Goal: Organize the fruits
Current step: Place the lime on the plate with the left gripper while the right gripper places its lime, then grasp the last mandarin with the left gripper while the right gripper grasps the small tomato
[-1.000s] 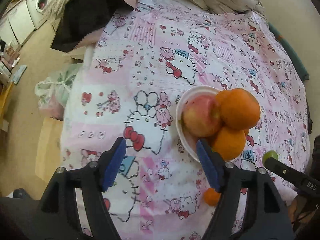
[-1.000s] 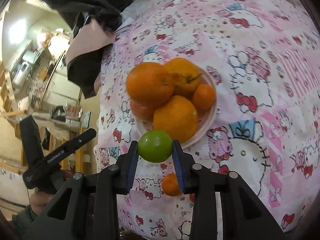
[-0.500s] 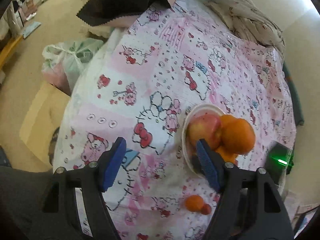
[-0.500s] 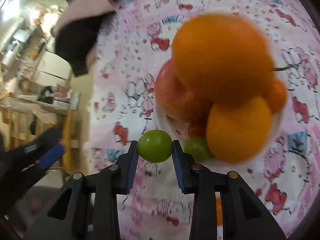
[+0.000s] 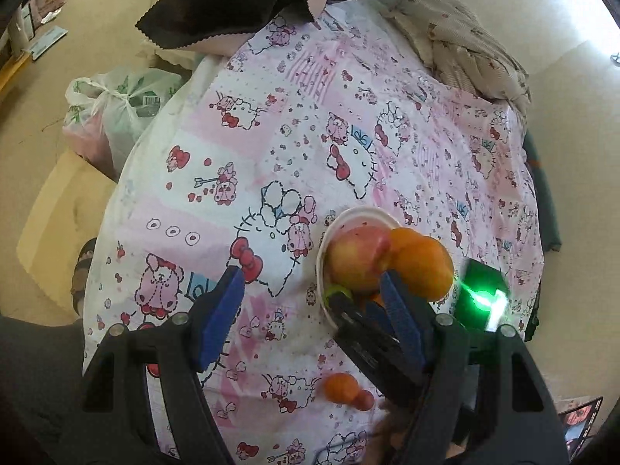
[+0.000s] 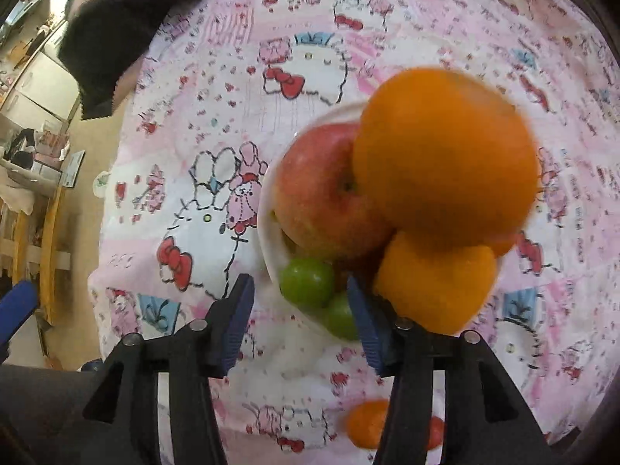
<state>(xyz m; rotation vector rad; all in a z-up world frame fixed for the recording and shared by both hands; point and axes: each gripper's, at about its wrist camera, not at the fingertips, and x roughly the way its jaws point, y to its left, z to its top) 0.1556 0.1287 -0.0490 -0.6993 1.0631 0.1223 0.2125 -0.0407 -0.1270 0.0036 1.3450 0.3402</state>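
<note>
Bowl: a white bowl (image 6: 267, 232) stands on the patterned bedsheet (image 6: 310, 58), heaped with an apple (image 6: 321, 193), a big orange (image 6: 445, 155) on top and a second orange (image 6: 434, 283) below it.
Green fruit: two small green fruits; the nearer-view one (image 6: 307, 281) lies at the bowl's front edge, touching the other (image 6: 341, 317).
Right gripper (image 6: 300, 306): jaws opening; the green fruit sits between them, pads clear of it.
Left gripper (image 5: 314, 310): jaws apart, nothing in them, hanging beside the bowl.
Loose fruit: a small orange (image 5: 340, 386) and a little red fruit (image 5: 364, 400) lie on the sheet, near the bowl.
Handling: the small orange is probably light, soft-skinned and apt to roll; take it across its widest part, gently.
Risk: the heap looks top-heavy.
</note>
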